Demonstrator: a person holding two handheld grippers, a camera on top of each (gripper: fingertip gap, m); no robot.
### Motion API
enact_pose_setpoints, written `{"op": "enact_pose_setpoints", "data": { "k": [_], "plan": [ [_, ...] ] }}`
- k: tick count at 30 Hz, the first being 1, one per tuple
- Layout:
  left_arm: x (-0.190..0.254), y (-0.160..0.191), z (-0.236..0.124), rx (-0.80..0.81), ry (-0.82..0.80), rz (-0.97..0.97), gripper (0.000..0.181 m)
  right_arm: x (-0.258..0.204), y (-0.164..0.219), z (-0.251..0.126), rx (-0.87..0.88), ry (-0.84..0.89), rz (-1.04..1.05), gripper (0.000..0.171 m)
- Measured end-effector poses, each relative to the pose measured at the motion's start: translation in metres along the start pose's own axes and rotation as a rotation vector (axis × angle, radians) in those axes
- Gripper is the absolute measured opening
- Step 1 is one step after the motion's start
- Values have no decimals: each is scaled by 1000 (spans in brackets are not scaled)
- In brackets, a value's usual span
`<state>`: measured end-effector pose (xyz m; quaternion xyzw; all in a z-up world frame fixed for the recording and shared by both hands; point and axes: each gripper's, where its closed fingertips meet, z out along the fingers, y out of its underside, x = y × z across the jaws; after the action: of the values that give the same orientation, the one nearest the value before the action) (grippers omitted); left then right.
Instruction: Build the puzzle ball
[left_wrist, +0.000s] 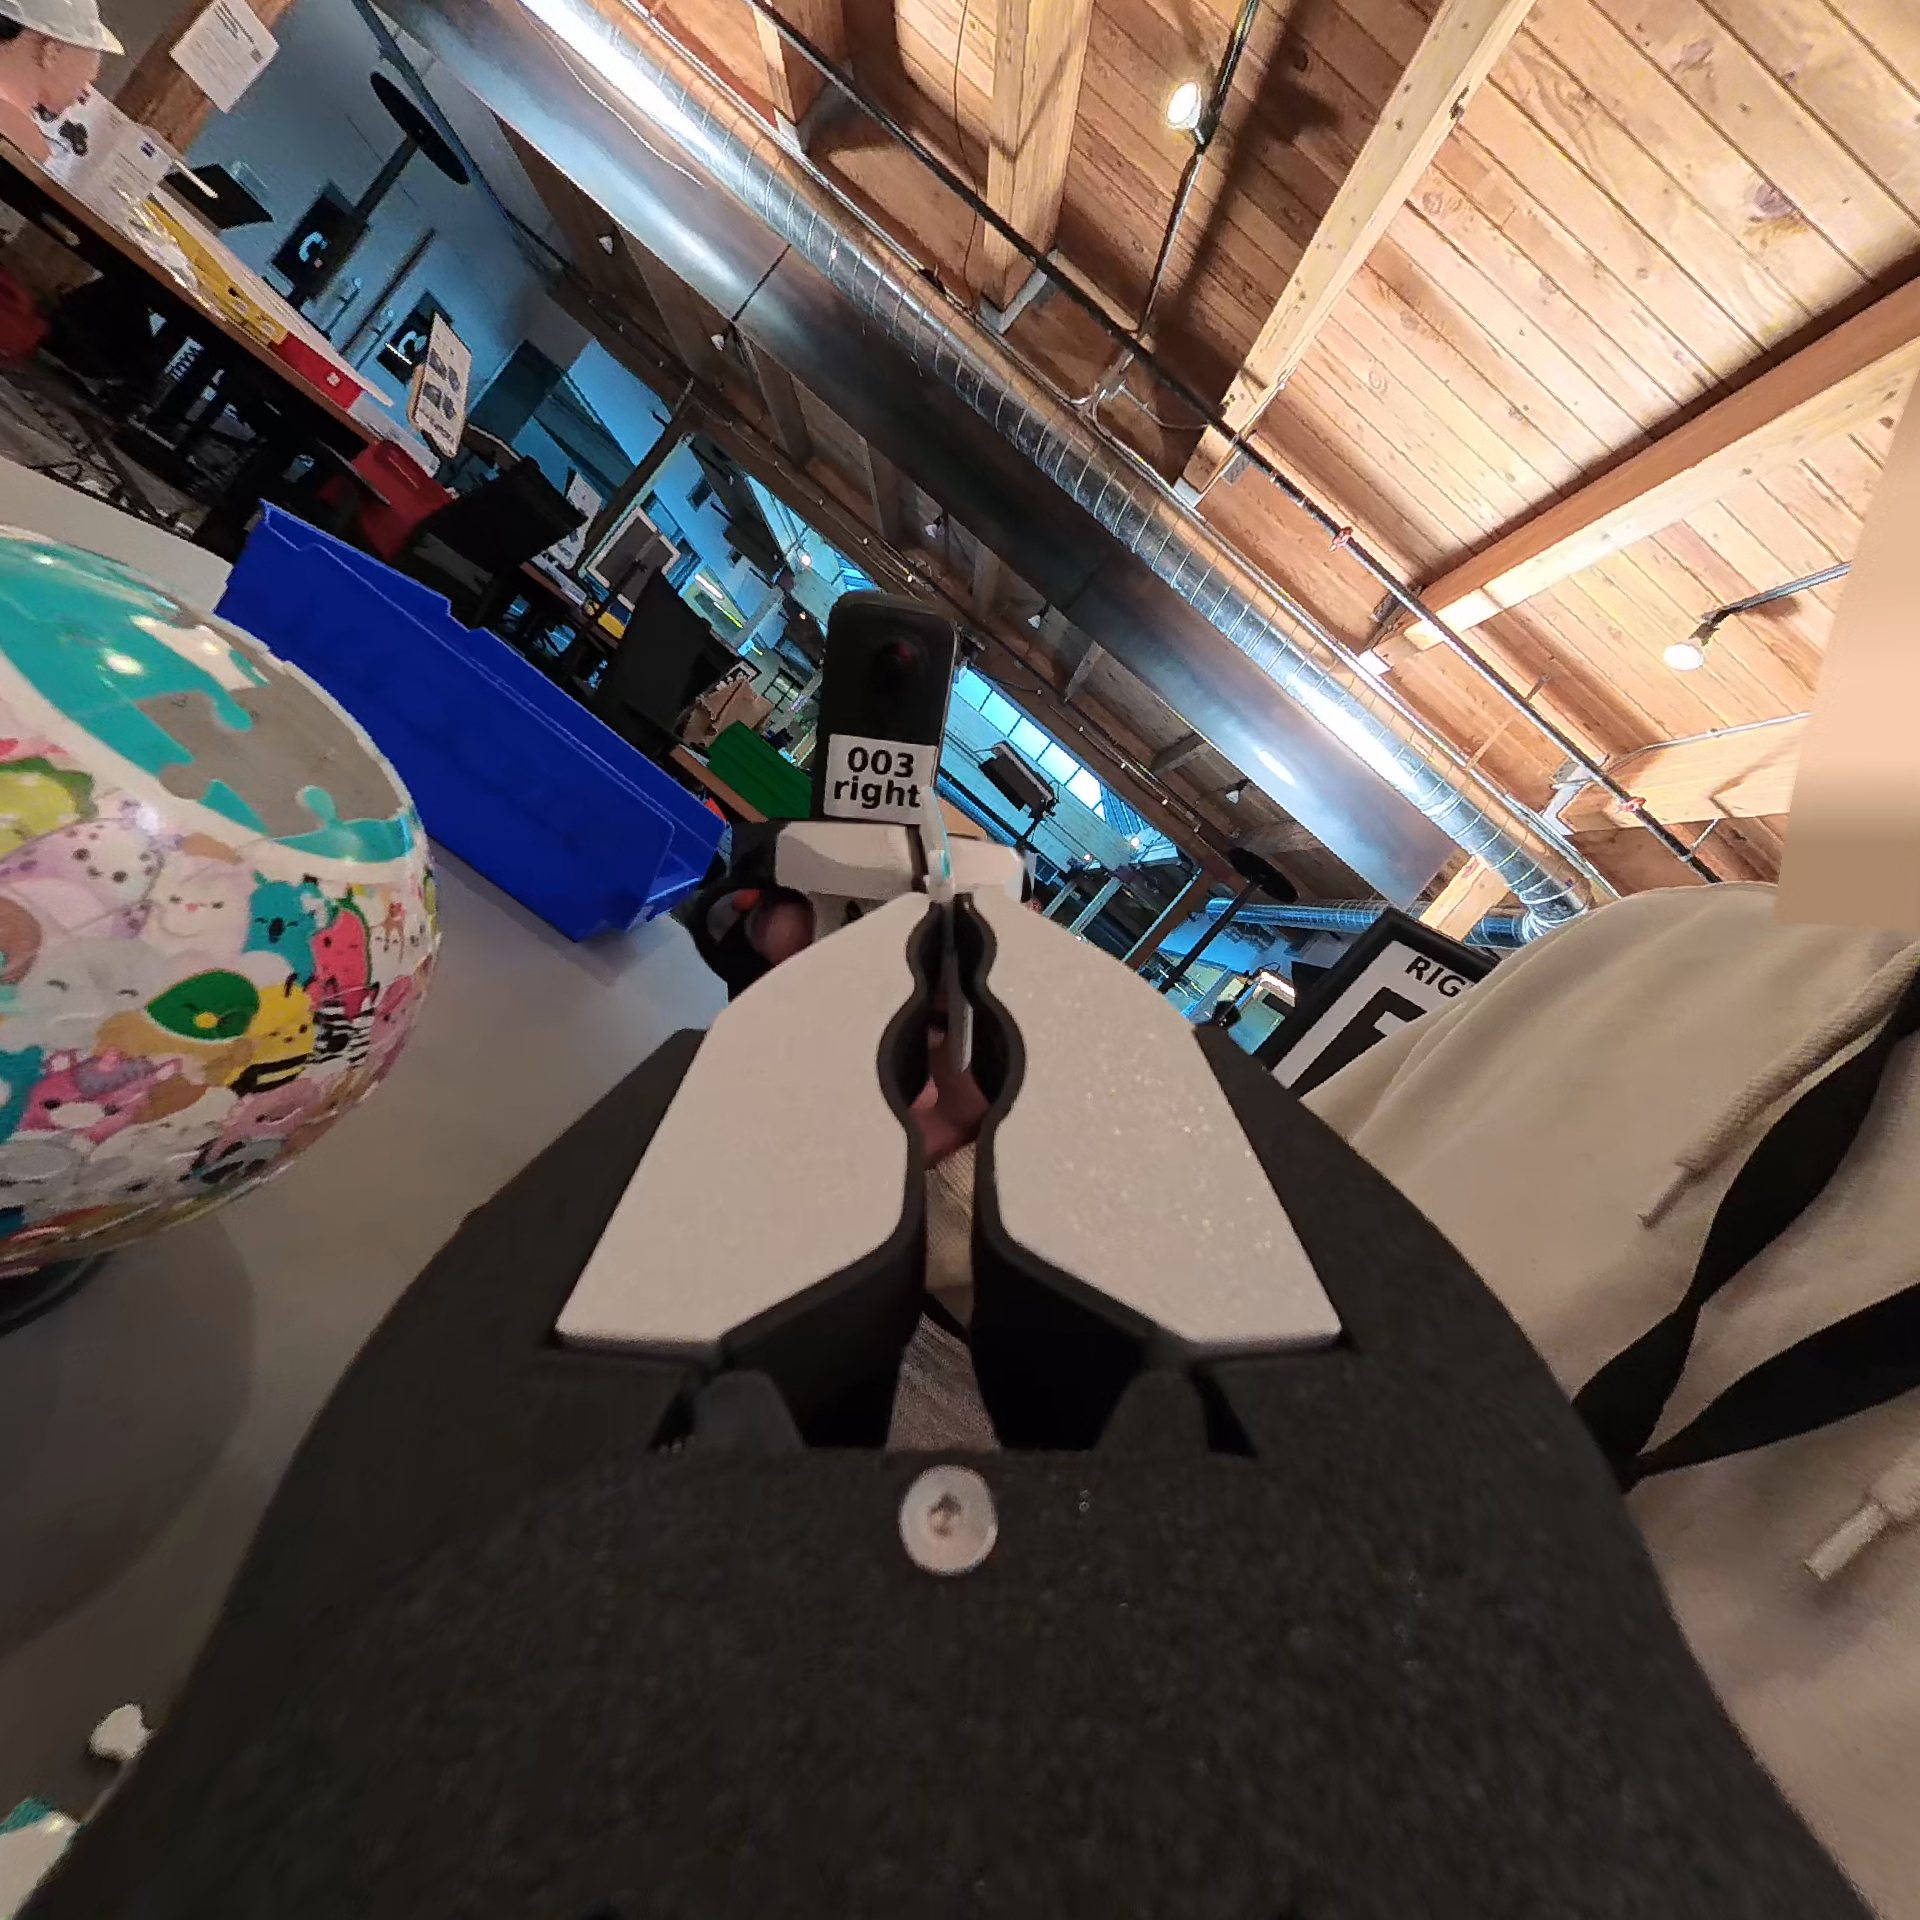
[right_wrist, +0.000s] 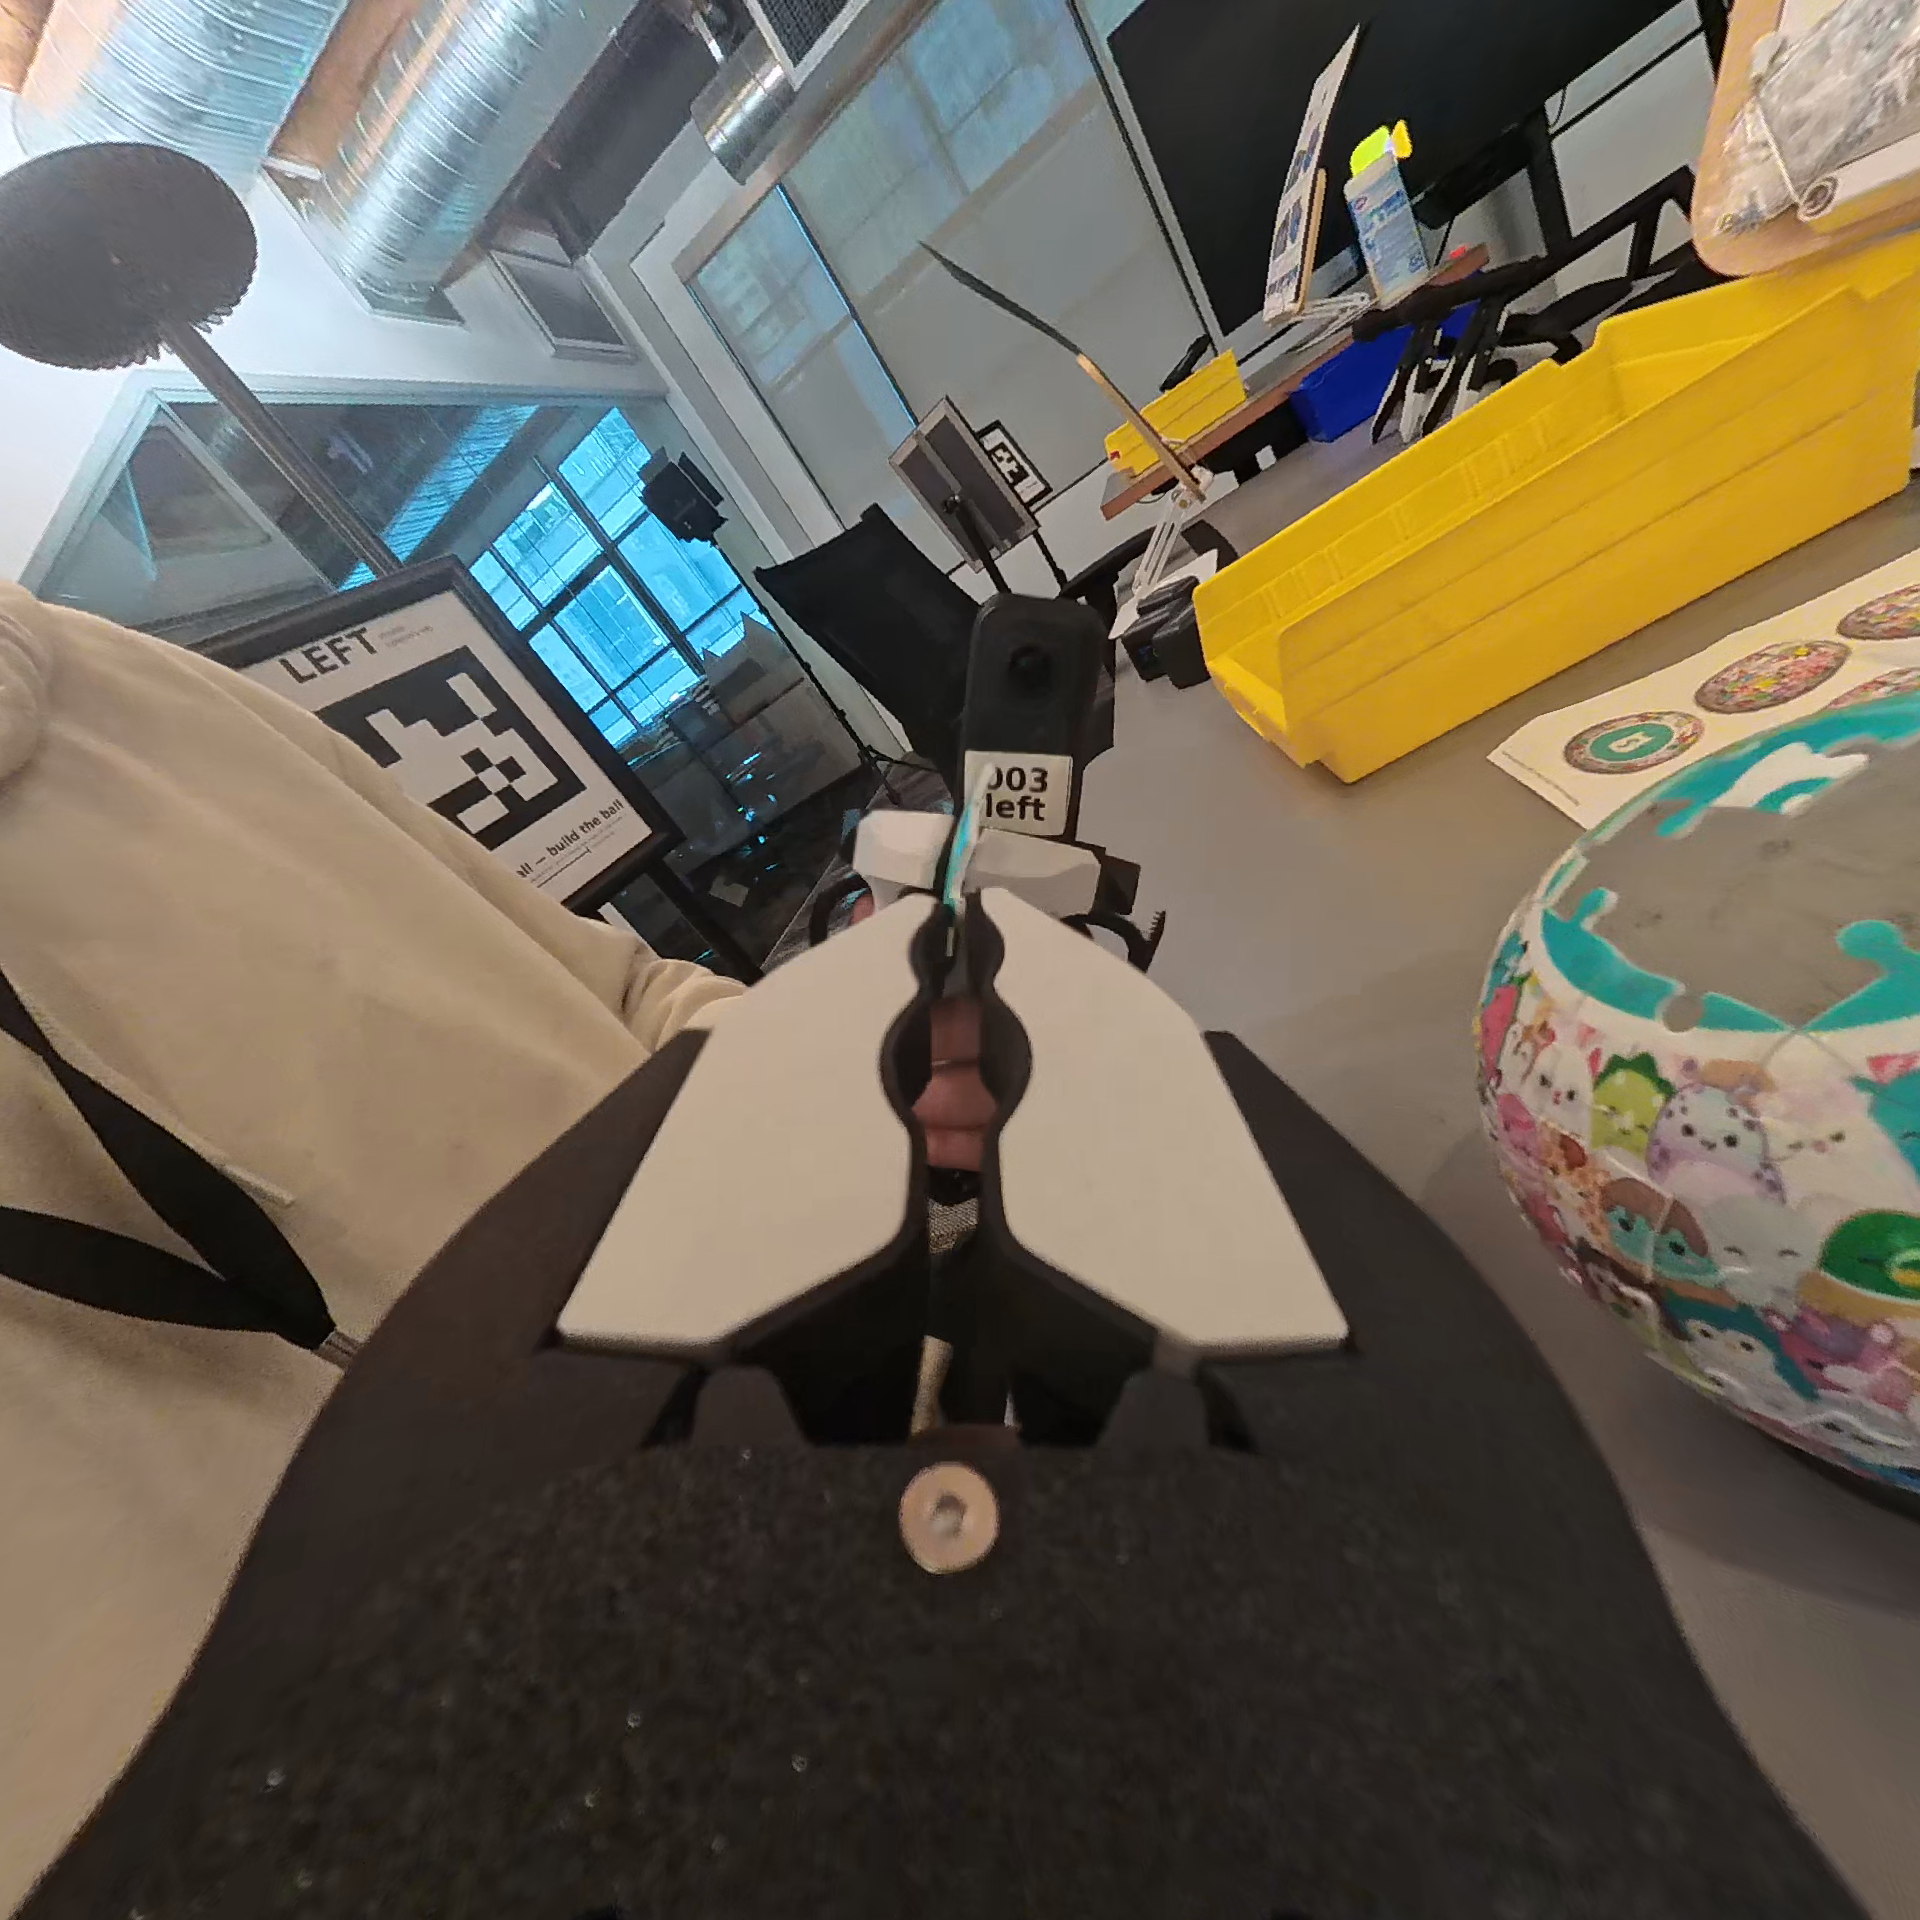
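Both grippers are meeting tip to tip, each pinching the same thin curved teal-and-white piece (left_wrist: 948, 883) edge-on: left gripper (left_wrist: 948, 925) and right gripper (right_wrist: 961, 925) are closing matte white fingers (left_wrist: 821, 1122) on it. The glossy, cartoon-printed ball (left_wrist: 177, 935), its jagged top open, is sitting apart on the grey table (left_wrist: 343, 1195)

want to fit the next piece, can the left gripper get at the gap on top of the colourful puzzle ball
Probably not yet: the left gripper and right gripper are both shut on one small teal-and-white puzzle piece, held beside the colourful puzzle ball.
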<state>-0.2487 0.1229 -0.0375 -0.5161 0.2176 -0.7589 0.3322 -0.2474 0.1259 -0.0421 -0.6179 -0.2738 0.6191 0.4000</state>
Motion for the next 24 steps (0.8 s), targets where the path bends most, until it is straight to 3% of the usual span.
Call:
{"op": "enact_pose_setpoints", "data": {
  "k": [4, 9, 12, 14, 18, 24],
  "plan": [
    [-11, 0, 2, 0, -55, 19, 2, 10, -2, -2, -34, 50, 13, 2],
    [-38, -15, -4, -45, -180, 89, 22, 45, -34, -33, -107, 150, 98, 1],
    [-54, -27, -8, -149, -297, 254, 14, 77, -55, -48, -152, 174, 266, 1],
    [-61, -36, -7, -235, -357, 378, 8, 92, -52, -47, -259, 185, 341, 1],
    [-82, -50, -7, -427, -500, 590, 0, 107, -53, -36, -312, 146, 414, 2],
    [-103, -51, 4, -613, -508, 702, 0, 120, -42, -40, -345, 160, 493, 2]
  ]
}}
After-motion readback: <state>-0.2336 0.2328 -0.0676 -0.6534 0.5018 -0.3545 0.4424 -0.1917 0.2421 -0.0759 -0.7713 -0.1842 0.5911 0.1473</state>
